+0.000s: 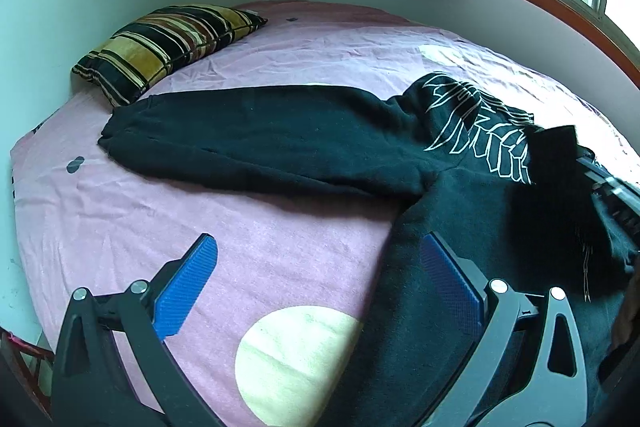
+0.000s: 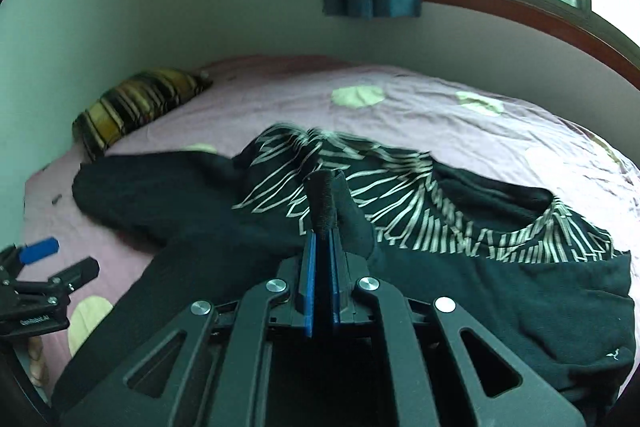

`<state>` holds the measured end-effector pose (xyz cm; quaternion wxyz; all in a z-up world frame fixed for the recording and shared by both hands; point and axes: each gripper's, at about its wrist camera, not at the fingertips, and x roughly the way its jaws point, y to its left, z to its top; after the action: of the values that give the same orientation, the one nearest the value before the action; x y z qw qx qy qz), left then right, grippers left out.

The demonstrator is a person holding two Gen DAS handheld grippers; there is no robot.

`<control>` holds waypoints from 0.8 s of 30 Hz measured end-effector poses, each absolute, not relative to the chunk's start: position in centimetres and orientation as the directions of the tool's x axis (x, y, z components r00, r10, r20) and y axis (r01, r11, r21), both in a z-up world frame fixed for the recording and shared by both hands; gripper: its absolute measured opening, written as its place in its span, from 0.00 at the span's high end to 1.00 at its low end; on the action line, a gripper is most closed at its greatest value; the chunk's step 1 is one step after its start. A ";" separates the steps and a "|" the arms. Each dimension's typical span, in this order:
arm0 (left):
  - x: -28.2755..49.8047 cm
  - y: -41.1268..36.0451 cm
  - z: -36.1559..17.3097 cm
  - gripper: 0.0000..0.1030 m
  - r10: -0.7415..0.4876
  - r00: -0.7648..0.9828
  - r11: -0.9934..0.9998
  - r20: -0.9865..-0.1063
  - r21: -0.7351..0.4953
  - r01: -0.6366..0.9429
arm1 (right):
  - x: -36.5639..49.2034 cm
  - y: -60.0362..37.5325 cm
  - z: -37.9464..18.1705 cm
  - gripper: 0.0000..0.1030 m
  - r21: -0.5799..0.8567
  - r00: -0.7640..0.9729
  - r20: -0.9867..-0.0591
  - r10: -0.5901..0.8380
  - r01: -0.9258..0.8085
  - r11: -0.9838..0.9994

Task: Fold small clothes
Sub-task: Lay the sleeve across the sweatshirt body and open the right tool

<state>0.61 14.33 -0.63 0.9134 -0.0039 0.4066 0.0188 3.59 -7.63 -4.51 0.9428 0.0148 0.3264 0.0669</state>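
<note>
While the black sweatshirt [image 1: 460, 187] lies on the pink bedsheet [image 1: 120, 219], its long sleeve [image 1: 260, 135] stretches left toward the striped pillow [image 1: 160, 47]. I pinch a fold of its fabric in my right gripper [image 2: 324, 211]; my left gripper [image 1: 316, 259] hovers spread wide at its edge.

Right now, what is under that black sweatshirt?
The sweatshirt lies on a pink bedsheet with pale round spots; one spot slips partly under its edge. Whatever else is beneath is covered. The right gripper pinches a fold of it.
</note>
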 end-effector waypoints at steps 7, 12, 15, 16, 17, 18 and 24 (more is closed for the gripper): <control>0.7 14.0 -1.0 0.02 0.028 0.661 0.999 -0.750 0.008 -0.032 | 6.0 -5.1 -9.3 0.83 0.155 0.612 -0.751 0.246 -0.199 0.968; 0.6 13.6 -1.3 0.02 0.024 0.655 1.000 -0.755 0.014 -0.020 | 4.2 -6.0 -8.9 0.64 0.340 0.549 -0.701 0.456 -0.304 0.890; 0.5 13.2 -1.5 0.02 0.018 0.654 1.000 -0.756 0.015 -0.010 | 0.8 -8.4 -6.3 0.60 0.399 0.558 -0.631 0.538 -0.362 0.843; 0.5 13.2 -1.5 0.02 0.017 0.654 1.000 -0.757 0.015 -0.009 | -0.4 -9.5 -5.6 0.55 0.390 0.586 -0.613 0.529 -0.358 0.848; 0.5 13.1 -1.5 0.02 0.015 0.653 1.000 -0.757 0.014 -0.007 | -2.0 -11.6 -4.7 0.54 0.380 0.630 -0.590 0.505 -0.336 0.862; 0.5 12.9 -1.6 0.02 0.009 0.652 1.000 -0.758 0.011 -0.002 | -3.1 -13.5 -4.2 0.52 0.382 0.660 -0.573 0.486 -0.309 0.871; 0.5 11.5 -1.5 0.02 -0.007 0.652 1.000 -0.759 0.010 0.023 | -9.0 -31.2 -4.3 0.48 0.364 0.794 -0.594 0.130 0.121 0.923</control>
<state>0.53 11.53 -1.47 0.9087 0.0095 0.4173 -0.0084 -9.02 -31.24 -4.33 0.9266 0.1958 0.3209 0.0024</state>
